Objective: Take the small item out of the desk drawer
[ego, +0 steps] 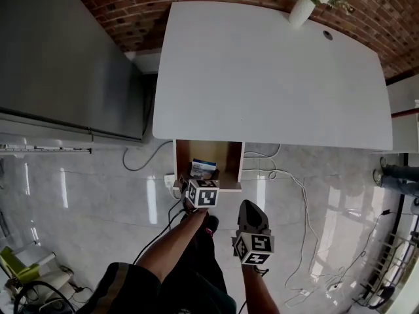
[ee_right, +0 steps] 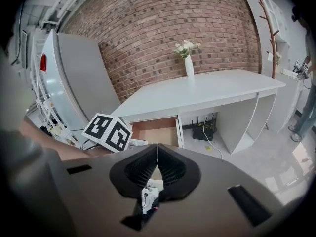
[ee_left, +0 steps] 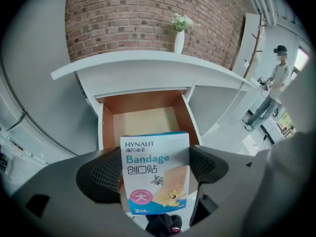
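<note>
- Open drawer (ego: 233, 165) sticks out from the near edge of the white desk (ego: 275, 77), close to its left corner. In the left gripper view the drawer floor beyond the box looks bare.
- Left gripper (ego: 201, 176) is at the drawer's front-left, with its jaws clamped on the bandage box (ee_left: 155, 171), one pad on each narrow side.
- The box stands upright in the grip with its printed face toward the camera. Its long axis runs up-down, across the jaw line, and its top edge sits above the pads.
- In the head view the box overlaps the drawer's front-left part. I can't tell whether its bottom edge has cleared the drawer front.
- My read: the grasp is done, and what's left is a pull up and back toward the person. The drawer front lip is the only thing to clear.
- Right gripper (ego: 253, 218) is right of the drawer front, nearer the person and apart from the drawer. Its jaws are closed together with nothing between them, so it looks idle.
</note>
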Tool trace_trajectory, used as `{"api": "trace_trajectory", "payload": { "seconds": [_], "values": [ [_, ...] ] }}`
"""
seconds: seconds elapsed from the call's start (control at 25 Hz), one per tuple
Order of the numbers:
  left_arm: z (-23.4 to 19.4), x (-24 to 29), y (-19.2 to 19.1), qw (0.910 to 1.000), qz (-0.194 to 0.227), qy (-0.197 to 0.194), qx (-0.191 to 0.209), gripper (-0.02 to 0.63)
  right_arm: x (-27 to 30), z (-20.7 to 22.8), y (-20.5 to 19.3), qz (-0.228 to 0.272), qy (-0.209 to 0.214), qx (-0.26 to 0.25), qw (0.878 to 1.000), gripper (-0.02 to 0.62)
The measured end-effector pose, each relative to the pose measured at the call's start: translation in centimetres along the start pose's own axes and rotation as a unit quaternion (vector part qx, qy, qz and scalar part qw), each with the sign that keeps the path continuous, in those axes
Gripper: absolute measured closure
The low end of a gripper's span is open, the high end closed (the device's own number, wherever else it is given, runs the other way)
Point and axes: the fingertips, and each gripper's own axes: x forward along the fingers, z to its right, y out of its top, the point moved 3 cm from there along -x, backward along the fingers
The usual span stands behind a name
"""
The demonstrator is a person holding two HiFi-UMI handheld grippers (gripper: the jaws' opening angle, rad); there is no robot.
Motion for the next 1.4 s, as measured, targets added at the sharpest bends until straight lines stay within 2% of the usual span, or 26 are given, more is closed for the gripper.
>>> {"api": "trace_trajectory", "payload": {
  "seconds": [0.36, 0.68, 0.96, 1.16, 1.4],
  "values": [
    [-0.2, -7.5, 1.1, 0.9993, 0.031, -0.008, 0.016, 0.169, -3.6, -2.4, 2.2, 0.017, 0.022, -0.022, 0.999, 0.571],
    [-0.2, -14.8, 4.7, 0.9946, 0.099, -0.015, 0.027, 0.169, -6.9, -3.9, 6.4, 0.065, 0.038, -0.051, 0.996, 0.571],
    [0.1, -21.7, 9.5, 0.9820, 0.179, -0.018, 0.056, 0.169, -9.5, -5.1, 9.9, 0.110, 0.045, -0.081, 0.990, 0.571],
    [0.3, -26.7, 10.9, 0.9724, 0.220, -0.018, 0.074, 0.169, -11.7, -6.1, 11.6, 0.134, 0.054, -0.097, 0.985, 0.571],
    [0.0, -30.5, 12.7, 0.9620, 0.262, -0.016, 0.076, 0.169, -13.6, -6.8, 14.3, 0.170, 0.061, -0.119, 0.976, 0.571]
  ]
}}
